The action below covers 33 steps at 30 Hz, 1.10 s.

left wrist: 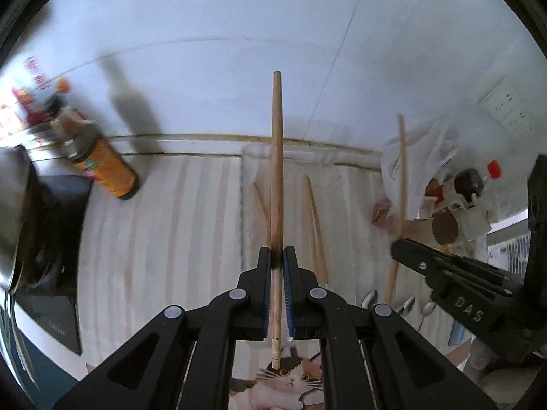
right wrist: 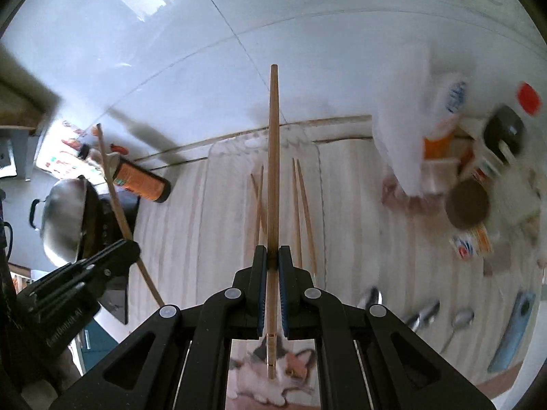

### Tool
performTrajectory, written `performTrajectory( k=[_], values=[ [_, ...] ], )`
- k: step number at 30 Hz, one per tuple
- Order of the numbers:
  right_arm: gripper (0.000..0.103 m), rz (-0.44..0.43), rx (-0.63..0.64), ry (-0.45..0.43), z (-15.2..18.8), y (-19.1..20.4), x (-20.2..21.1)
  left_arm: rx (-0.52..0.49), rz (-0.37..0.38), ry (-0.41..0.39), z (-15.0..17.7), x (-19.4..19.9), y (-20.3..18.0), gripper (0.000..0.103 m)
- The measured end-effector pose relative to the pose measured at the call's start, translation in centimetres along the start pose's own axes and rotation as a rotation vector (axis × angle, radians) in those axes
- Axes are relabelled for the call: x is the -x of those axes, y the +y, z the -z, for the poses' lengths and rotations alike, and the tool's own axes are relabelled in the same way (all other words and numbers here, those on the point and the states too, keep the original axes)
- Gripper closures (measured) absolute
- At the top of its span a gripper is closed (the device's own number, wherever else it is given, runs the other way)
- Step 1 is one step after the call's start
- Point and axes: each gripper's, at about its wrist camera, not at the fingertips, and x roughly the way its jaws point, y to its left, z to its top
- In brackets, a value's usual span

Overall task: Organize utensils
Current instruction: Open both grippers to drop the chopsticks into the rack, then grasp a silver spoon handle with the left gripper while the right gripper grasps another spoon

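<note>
Each gripper carries one chopstick toward the clear tray.

The left gripper (left wrist: 277, 256) and right gripper (right wrist: 272, 254) each clench a chopstick (left wrist: 277, 171) lengthwise, pointing ahead; the tray (right wrist: 218, 177) with four chopsticks lies directly ahead, below.

One wooden chopstick (left wrist: 276, 184) stands upright, clamped; a second chopstick (right wrist: 272, 184) likewise; more chopsticks (right wrist: 302, 212) lean inside a clear glass container (right wrist: 218, 157); three metal spoons (right wrist: 424, 314) lie on the striped counter.
</note>
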Motion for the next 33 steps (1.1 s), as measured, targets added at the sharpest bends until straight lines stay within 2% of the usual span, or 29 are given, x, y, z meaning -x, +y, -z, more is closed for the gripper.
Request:
performTrajectory(
  k=[3,5,7,9,12,14,16,17,18,20,21,23,24,26,28,33],
  values=[
    [0.096,0.014,0.019,0.063,-1.8,0.1,-2.9,0.016,0.008,0.052,-1.4,-2.3,0.2,0.097],
    [0.095,0.041,0.021,0.110,-2.3,0.0,-5.0,0.009,-0.016,0.095,-1.6,-3.7,0.2,0.094],
    [0.095,0.057,0.045,0.173,-2.3,-0.1,-7.1,0.023,-0.022,0.102,-1.4,-4.0,0.6,0.094],
    [0.095,0.053,0.024,0.196,-1.9,-0.8,-7.8,0.042,-0.045,0.089,-0.9,-3.9,1.1,0.093],
    [0.087,0.064,0.014,0.186,-1.0,-1.5,-7.6,0.056,-0.108,0.041,-0.2,-3.2,1.9,0.074],
    [0.074,0.076,0.002,0.166,-0.3,-2.3,-6.7,0.063,-0.164,-0.009,0.6,-2.4,2.3,0.048],
    [0.070,0.086,-0.004,0.141,0.4,-2.9,-5.6,0.071,-0.195,-0.070,1.6,-1.5,2.5,0.041],
    [0.069,0.092,-0.010,0.127,0.6,-3.3,-5.0,0.074,-0.223,-0.103,2.1,-1.0,2.5,0.031],
    [0.068,0.095,-0.021,0.106,1.0,-3.8,-4.2,0.070,-0.248,-0.135,2.5,-0.6,2.4,0.025],
    [0.060,0.104,-0.041,0.054,2.0,-4.9,-2.6,0.068,-0.281,-0.210,3.7,0.5,2.0,0.004],
    [0.058,0.104,-0.057,0.012,2.8,-5.6,-1.5,0.063,-0.288,-0.232,4.0,0.7,2.0,0.000],
    [0.043,0.102,-0.068,-0.050,3.8,-6.6,0.0,0.052,-0.302,-0.260,5.0,1.1,1.5,0.000],
    [0.041,0.107,-0.070,-0.085,4.6,-7.2,0.8,0.048,-0.301,-0.263,5.2,1.2,1.3,0.000],
    [0.040,0.119,-0.068,-0.152,6.1,-8.4,2.4,0.042,-0.299,-0.280,6.0,1.5,0.7,0.000],
    [0.040,0.130,-0.081,-0.178,7.4,-9.5,3.3,0.035,-0.321,-0.313,7.0,1.7,-0.3,0.000],
    [0.040,0.160,-0.187,-0.164,11.6,-14.6,4.8,0.031,-0.315,-0.298,10.6,1.0,-3.7,0.000]
  ],
)
